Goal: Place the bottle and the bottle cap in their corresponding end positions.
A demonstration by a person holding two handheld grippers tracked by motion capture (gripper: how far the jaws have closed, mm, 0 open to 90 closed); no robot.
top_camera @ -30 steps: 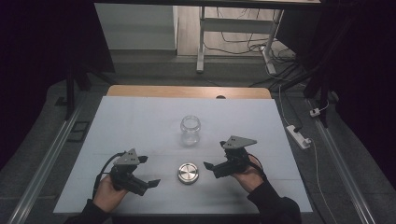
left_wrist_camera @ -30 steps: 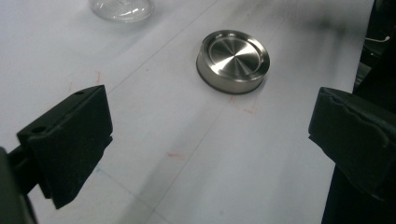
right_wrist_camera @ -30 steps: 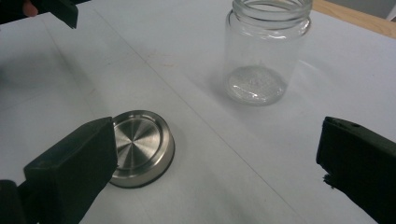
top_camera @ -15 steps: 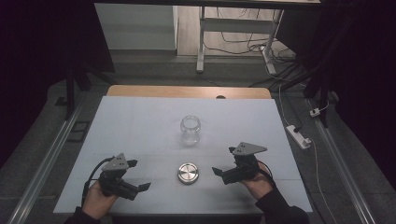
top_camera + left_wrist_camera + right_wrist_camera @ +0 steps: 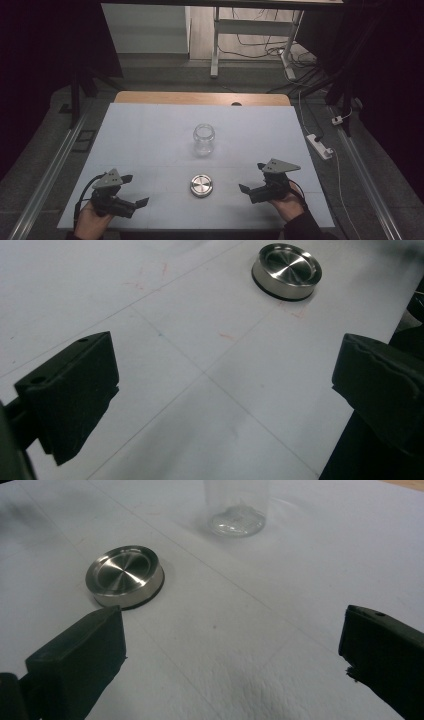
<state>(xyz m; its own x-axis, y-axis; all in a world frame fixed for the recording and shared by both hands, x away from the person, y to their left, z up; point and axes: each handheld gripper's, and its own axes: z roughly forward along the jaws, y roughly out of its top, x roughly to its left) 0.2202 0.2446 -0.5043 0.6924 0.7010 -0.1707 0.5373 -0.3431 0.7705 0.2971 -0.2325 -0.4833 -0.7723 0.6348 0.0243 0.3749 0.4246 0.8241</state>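
Two spread jaws are shown on each gripper, left gripper (image 5: 134, 190) and right gripper (image 5: 252, 177) both held empty near the desk's (image 5: 150, 135) front edge, with the metal lid (image 5: 202, 185) lying between them and the glass jar (image 5: 204, 139) standing upright beyond it.

A: Layout on the table (image 5: 150, 135)?

B: Jar (image 5: 204, 139) upright at centre. Lid (image 5: 202, 185) lies flat straight in front of it, toward the near edge, well apart from it.

A: Grippers?

B: Left gripper (image 5: 134, 191) near the near-left corner, left of the lid. Right gripper (image 5: 252, 178) toward the near-right, right of the lid. Lid sits between them, touching neither.
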